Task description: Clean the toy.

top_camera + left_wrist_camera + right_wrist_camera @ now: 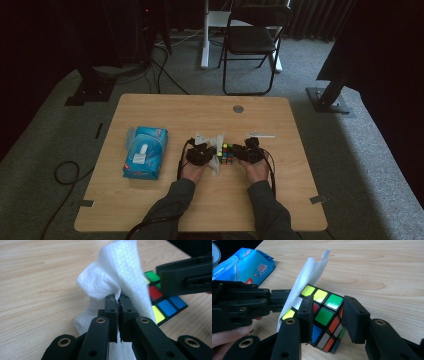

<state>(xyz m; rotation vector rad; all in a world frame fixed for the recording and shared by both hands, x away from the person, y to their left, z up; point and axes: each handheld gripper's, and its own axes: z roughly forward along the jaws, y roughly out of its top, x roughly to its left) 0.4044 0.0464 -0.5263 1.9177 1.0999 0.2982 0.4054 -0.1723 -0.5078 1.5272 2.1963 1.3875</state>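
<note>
From the high view, much is hard for you to read: the room beyond the table (150,210) is dark, and where your two grippers meet, the puzzle cube (228,154) is a small patch of coloured squares half covered by black parts. In your left gripper view the white wipe (117,277) screens most of the cube (162,305), leaving a few green, red, blue and yellow tiles at the right; the wipe's lower end runs off the bottom edge. In your right gripper view the cube's (324,315) lower corner is hidden behind the jaws, and the blue wipes pack (249,265) is cut off at the left edge.

Your left gripper (118,302) is clenched on the wipe, jaws pressed together with the sheet pinched between them and fanning upward. Your right gripper (329,315) grips the cube across two opposite sides, holding it tilted on a corner; whether the cube touches the tabletop is probably beyond telling here.

Both your forearms come in from the bottom of the high view, sleeves grey, hands (192,172) close together at mid-table, grippers pointing inward at each other. The wipe lies against the cube's left face. The wipes pack (145,152) sits well left of your hands. A folding chair (252,40) stands beyond the table.
</note>
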